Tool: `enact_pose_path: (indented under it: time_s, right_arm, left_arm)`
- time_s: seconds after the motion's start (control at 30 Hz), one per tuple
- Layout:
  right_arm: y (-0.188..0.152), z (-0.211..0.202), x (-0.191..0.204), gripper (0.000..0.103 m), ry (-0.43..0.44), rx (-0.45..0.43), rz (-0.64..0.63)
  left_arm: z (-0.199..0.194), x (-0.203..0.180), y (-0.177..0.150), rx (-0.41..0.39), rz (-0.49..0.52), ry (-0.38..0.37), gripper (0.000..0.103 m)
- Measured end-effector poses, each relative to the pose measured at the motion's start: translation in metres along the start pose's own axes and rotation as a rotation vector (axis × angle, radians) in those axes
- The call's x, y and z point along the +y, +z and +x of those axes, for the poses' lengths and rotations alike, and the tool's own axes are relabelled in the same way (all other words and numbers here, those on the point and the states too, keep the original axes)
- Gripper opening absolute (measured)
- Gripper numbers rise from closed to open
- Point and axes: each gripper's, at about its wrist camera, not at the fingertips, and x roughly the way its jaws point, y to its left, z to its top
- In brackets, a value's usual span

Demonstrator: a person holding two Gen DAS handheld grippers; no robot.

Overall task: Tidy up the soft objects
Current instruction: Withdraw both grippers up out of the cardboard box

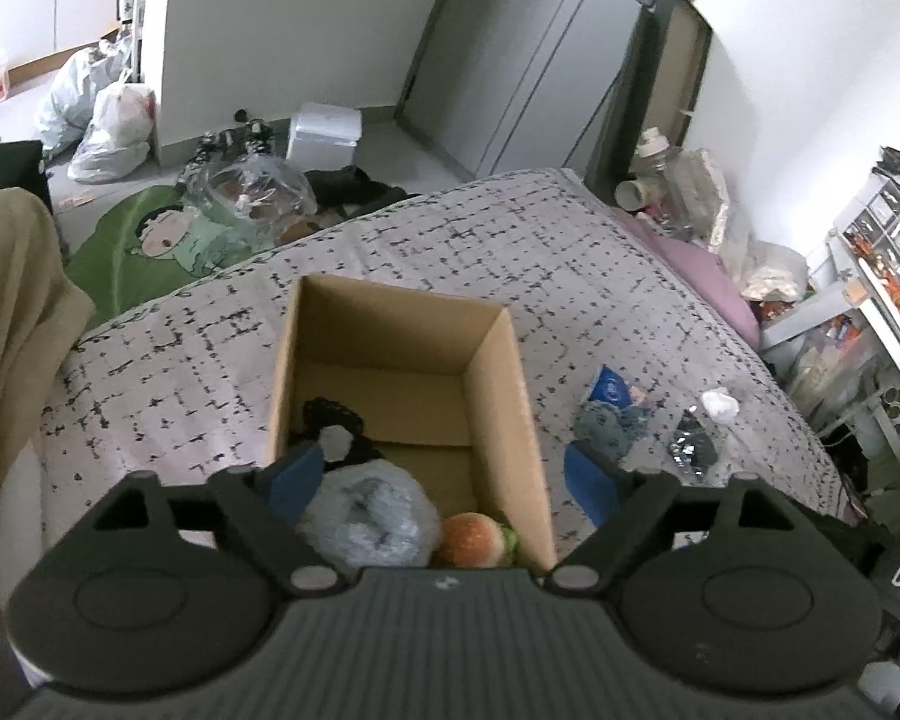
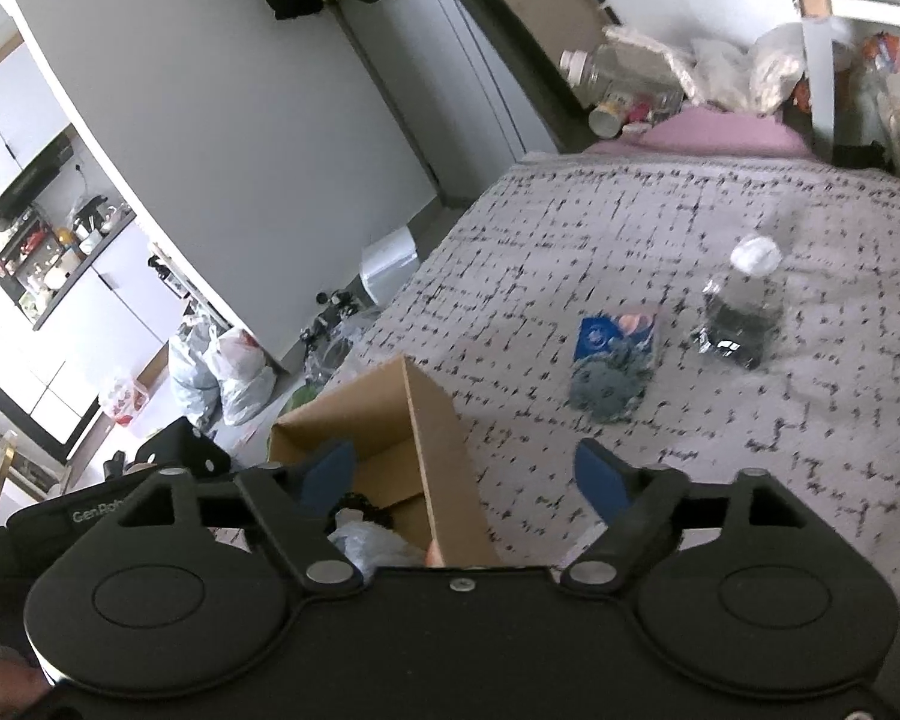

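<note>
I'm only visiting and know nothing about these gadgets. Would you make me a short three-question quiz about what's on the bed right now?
1. True or false: the open brown cardboard box is empty.
2. Which lies outside the box? A) plush hamburger toy B) grey-blue knitted cloth C) crinkled clear plastic bag
3. Fill in: the blue fingers of the left gripper and right gripper are spread ____.

Key: 1 false; 2 B; 3 open, holding nothing.
</note>
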Motion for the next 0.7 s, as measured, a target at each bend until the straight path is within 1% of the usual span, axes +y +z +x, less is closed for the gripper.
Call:
enact_pose_path:
  time_s: [0.03,0.1,0.2,0.27,0.33,0.43,0.57,0.63,0.7]
  right_arm:
    - [0.001,-0.002,-0.002,0.086,-0.001,-0.005,-0.004]
    - [0.003,-0.006,-0.007,0.091,-0.005,-0.010,-0.004]
    - [0.004,-0.012,-0.016,0.096,-0.004,-0.018,0.006]
    - [0.005,-0.016,-0.020,0.098,-0.015,-0.022,-0.003]
    - [0.006,-0.018,-0.024,0.099,-0.031,-0.031,-0.016]
    - [0.007,-0.023,-0.031,0.103,-0.028,-0.038,-0.021]
    - [0.008,-0.027,-0.039,0.103,-0.027,-0.043,-0.036]
    - [0.009,-0.030,-0.044,0.103,-0.036,-0.045,-0.039]
    - [0.010,-0.031,-0.050,0.103,-0.044,-0.047,-0.042]
  left_arm:
    - [-0.001,-0.003,-0.001,-0.004,0.007,-0.003,0.091]
    - [-0.002,-0.010,-0.002,-0.006,0.017,0.000,0.096]
    - [-0.005,-0.020,-0.004,-0.010,0.033,-0.008,0.098]
    - [-0.007,-0.027,-0.006,-0.014,0.051,-0.008,0.102]
    - [-0.008,-0.033,-0.007,-0.019,0.068,-0.008,0.103]
    - [-0.010,-0.042,-0.010,-0.022,0.082,-0.016,0.103]
    - [-0.008,-0.053,-0.013,-0.024,0.106,-0.010,0.103]
    - [-0.007,-0.058,-0.015,-0.032,0.125,0.006,0.103]
    - [-0.006,-0.064,-0.017,-0.034,0.133,0.002,0.103]
